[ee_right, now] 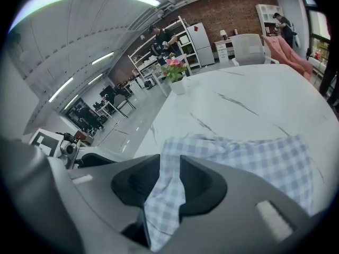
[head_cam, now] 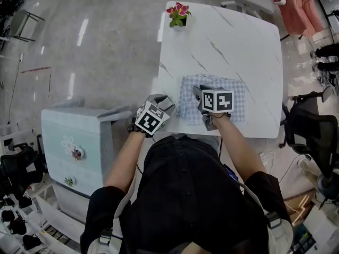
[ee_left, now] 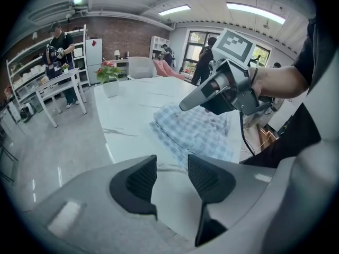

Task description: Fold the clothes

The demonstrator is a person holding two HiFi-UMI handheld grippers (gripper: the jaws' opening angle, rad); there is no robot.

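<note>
A blue-and-white checked garment [head_cam: 228,91] lies bunched on the white marble table [head_cam: 238,41], near its front edge. My right gripper [head_cam: 201,94] is over the garment's left part. In the right gripper view its jaws [ee_right: 169,168] are shut on a fold of the checked cloth [ee_right: 254,157], which runs up between the pads. My left gripper [head_cam: 163,103] hovers at the table's near left corner, beside the garment. Its jaws [ee_left: 172,168] stand open with nothing between them, and the garment [ee_left: 196,131] and the right gripper [ee_left: 222,89] show beyond them.
A small pot of pink flowers [head_cam: 178,15] stands at the table's far left corner. A pale blue cabinet [head_cam: 77,142] sits to the left of the table, and a black office chair [head_cam: 310,126] to the right. Pink cloth [head_cam: 299,7] hangs at the far right.
</note>
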